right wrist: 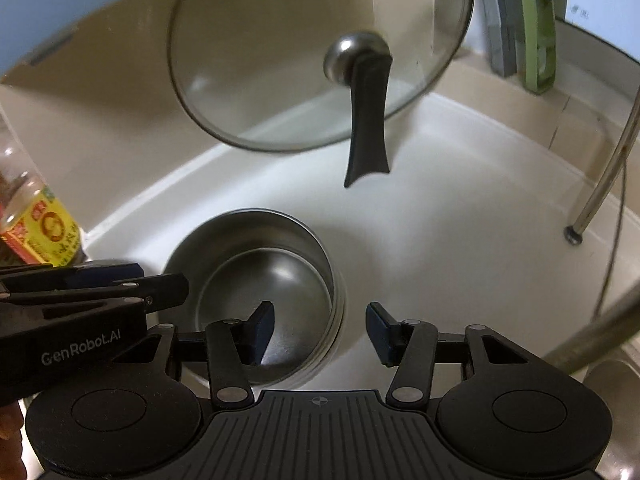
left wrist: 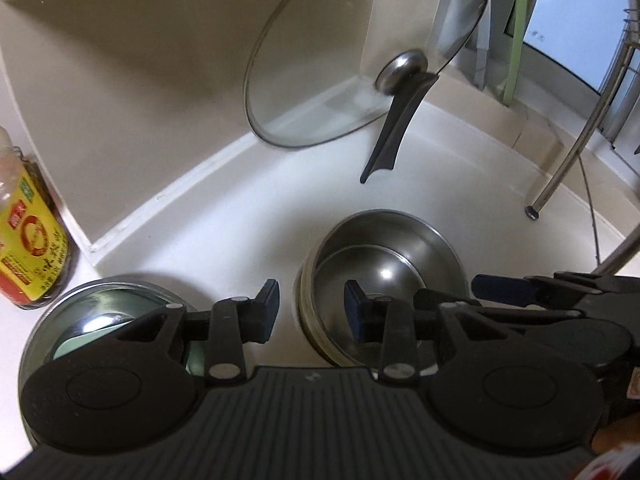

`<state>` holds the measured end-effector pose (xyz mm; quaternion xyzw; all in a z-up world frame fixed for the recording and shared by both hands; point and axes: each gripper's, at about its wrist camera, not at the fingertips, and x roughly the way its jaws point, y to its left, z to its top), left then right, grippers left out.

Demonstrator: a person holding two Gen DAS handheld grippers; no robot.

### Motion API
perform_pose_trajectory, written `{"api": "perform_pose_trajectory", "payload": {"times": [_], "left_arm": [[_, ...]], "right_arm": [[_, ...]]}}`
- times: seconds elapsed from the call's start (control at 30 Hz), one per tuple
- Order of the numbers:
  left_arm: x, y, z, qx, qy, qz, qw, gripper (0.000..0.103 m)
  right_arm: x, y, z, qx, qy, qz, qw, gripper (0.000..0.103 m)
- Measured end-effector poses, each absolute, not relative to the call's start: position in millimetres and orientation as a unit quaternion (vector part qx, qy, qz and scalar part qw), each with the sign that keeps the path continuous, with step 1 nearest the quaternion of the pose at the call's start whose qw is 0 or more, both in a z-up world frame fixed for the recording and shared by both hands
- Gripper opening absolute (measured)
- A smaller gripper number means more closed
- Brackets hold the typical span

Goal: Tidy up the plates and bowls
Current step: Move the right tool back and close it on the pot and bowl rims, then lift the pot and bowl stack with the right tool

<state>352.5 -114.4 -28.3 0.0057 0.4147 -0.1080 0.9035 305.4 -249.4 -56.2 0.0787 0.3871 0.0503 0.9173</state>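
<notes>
We are at the approach step: both grippers hang over the white surface (left wrist: 256, 208), and nothing is gripped yet. The left gripper (left wrist: 312, 304) has its fingers apart and empty, straddling the near-left rim of the steel bowls (left wrist: 384, 256), which sit nested in the middle of the surface. A second steel bowl (left wrist: 100, 312) with something pale green inside lies to their left, partly hidden under the gripper body. In the right wrist view the right gripper (right wrist: 320, 328) also has its fingers apart and empty, the left finger over the nested bowls' interior, the right one over bare surface beyond their rim. A glass lid (right wrist: 304, 64) leans against the back wall; a sauce jar (left wrist: 28, 248) stands at far left.

Next, we judge, one gripper must settle on a rim, one finger inside and one outside, then close. Steel is slick, so the bite should be deep.
</notes>
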Motion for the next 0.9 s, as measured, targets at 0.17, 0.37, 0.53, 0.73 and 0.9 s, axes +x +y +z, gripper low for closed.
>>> {"api": "perform_pose_trajectory", "payload": {"times": [0.17,0.37,0.53,0.73,0.9], "left_arm": [[363,-115,-38,0.008,0.429,-0.111,0.897,0.032],[369,-115,-50,0.005,0.44,-0.115,0.89,0.031],[369,-115,-57,0.004,0.447,-0.114,0.887,0.025],[369,-114,-59,0.002,0.444,-0.113,0.889,0.024],[368,-114,-59,0.002,0.437,-0.113,0.892,0.024]], "right_arm": [[321,-251,-63,0.092,0.409,0.047,0.907,0.037],[325,-255,-68,0.1,0.418,0.042,0.902,0.029],[328,-257,-71,0.105,0.423,0.038,0.899,0.023],[328,-260,-73,0.114,0.424,0.04,0.898,0.02],[328,-259,-73,0.115,0.421,0.037,0.899,0.02]]}}
